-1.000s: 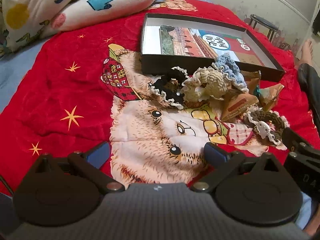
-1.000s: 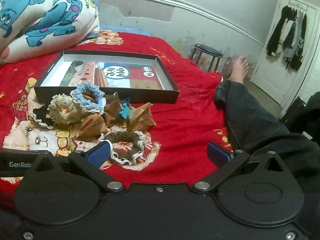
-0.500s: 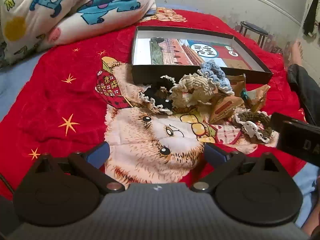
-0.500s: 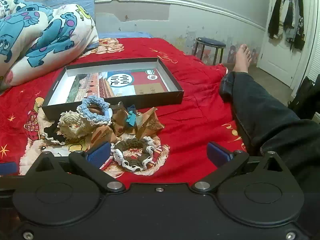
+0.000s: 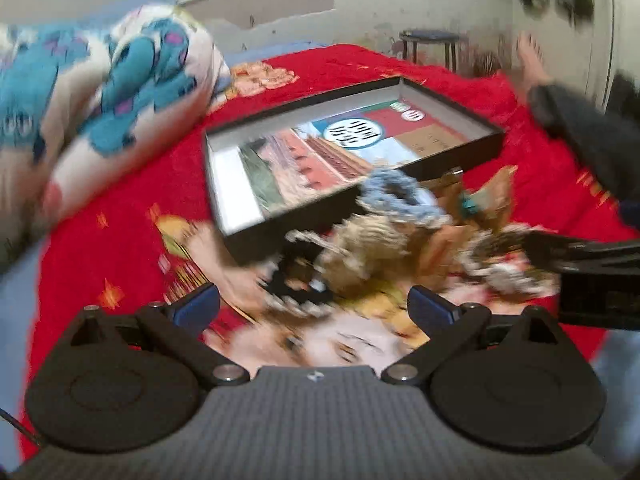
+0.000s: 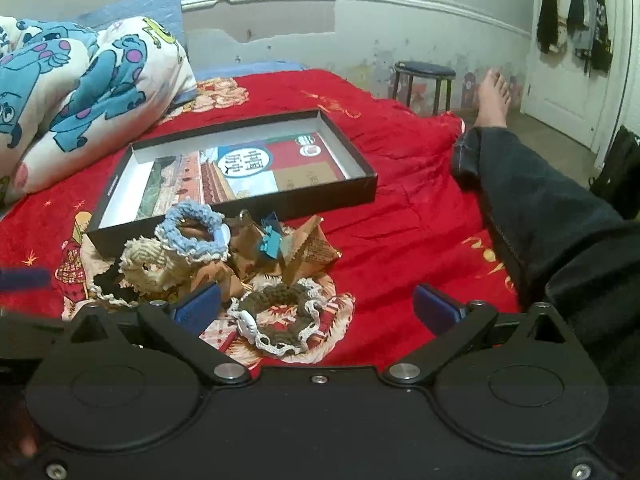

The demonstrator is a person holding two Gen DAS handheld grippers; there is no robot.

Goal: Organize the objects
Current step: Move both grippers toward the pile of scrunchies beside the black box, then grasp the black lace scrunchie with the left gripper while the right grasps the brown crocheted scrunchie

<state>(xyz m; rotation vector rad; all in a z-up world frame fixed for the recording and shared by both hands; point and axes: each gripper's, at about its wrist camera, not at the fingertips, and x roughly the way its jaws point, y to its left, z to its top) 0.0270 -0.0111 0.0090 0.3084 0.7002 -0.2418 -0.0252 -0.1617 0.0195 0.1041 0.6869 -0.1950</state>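
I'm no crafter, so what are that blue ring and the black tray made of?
The blue ring looks like crocheted yarn: soft, matte, with looped stitches and a frilly pale edge. The black tray seems to be cardboard: thin straight walls, matte black outside, pale inside.

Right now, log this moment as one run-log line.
left gripper: open, empty | right gripper: open, empty | crocheted scrunchies and brown packets: piled beside shallow black cardboard box | none boxed

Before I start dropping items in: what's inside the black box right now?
The black box holds only a flat printed sheet covering most of its floor; no loose items. Whatever lies under the sheet is hidden.
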